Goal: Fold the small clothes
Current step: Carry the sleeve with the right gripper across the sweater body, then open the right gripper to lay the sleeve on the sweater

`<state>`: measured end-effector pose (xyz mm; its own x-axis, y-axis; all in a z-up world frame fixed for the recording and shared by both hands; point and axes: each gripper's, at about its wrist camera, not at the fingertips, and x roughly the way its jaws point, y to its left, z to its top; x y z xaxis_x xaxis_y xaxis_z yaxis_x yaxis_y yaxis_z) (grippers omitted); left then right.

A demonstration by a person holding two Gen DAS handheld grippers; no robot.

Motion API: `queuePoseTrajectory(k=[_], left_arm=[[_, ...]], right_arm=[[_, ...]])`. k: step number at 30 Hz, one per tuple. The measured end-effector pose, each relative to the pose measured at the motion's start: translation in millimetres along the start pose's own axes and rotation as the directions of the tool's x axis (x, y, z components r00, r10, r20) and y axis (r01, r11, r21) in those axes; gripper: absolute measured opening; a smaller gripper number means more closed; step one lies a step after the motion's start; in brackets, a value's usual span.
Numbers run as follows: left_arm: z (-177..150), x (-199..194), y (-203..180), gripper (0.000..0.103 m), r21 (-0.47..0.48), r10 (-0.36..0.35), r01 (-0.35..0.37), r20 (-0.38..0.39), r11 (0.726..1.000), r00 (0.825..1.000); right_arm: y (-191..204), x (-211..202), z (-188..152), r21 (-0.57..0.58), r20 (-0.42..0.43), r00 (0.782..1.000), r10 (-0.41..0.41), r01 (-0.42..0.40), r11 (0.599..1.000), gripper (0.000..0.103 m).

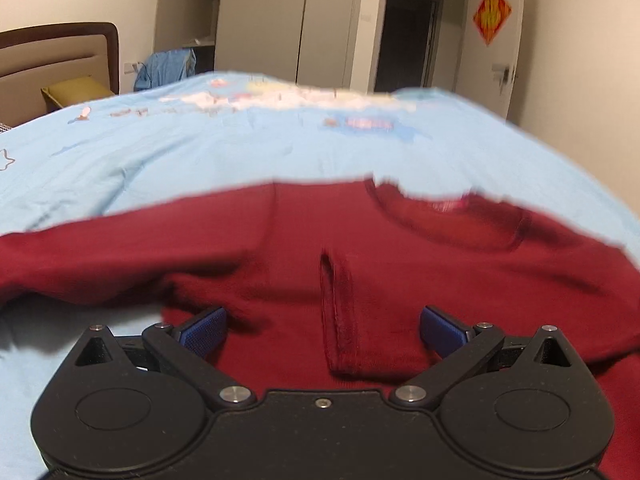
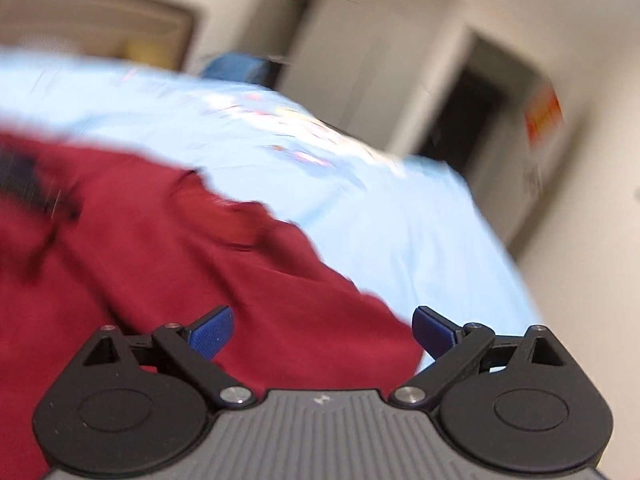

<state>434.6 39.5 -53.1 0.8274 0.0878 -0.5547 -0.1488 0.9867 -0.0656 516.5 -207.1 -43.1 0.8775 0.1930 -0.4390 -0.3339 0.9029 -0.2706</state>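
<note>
I have the left gripper [image 1: 322,326] low and nearly level over the near part of the dark red sweater [image 1: 280,248], its jaws spread wide and holding nothing; the blue ribbed pads [image 1: 204,330] sit on either side of a folded sleeve cuff [image 1: 338,320] that lies between them without touching either. My right gripper [image 2: 322,332] is tilted, the room leaning in its view, and its jaws are also wide apart and empty, hovering above the sweater's right-hand edge [image 2: 280,300], with one pad over red cloth and the other over the sheet. That view is heavily blurred.

The sweater is a soft, matte knit, laid flat with its round neckline [image 1: 448,216] at the far side and one sleeve [image 1: 100,256] stretched out to the left. The cuff shows a ribbed hem and a dark opening. The gripper bodies are black plastic with round hinge housings and silver pins.

The sweater lies on a bed [image 1: 200,148] covered in a pale blue sheet with a faint printed pattern near its far end. Behind it I see a brown and beige headboard [image 1: 60,56], an open wardrobe [image 1: 192,12], a dark doorway [image 1: 408,40] and a white door carrying a red diamond-shaped decoration [image 1: 492,14].
</note>
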Motion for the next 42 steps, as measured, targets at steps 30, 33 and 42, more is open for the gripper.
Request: queuePoseTrajectory(k=[30,33,42], left_arm=[[-15,4,4,0.103,-0.008,-0.011,0.011,0.031,1.000,0.999],[-15,4,4,0.102,-0.008,-0.011,0.011,0.032,1.000,0.999],[-15,4,5,0.103,-0.007,-0.011,0.011,0.031,1.000,0.999]], right_arm=[[-95,7,-53,0.393,-0.045,0.991,-0.128,0.135,0.909,0.025],[-92,-18,-60,0.358,-0.025,0.991,-0.132,0.132,0.924,0.044],[-51,-92,-107,0.289,-0.025,0.994,-0.108,0.111,0.951,0.057]])
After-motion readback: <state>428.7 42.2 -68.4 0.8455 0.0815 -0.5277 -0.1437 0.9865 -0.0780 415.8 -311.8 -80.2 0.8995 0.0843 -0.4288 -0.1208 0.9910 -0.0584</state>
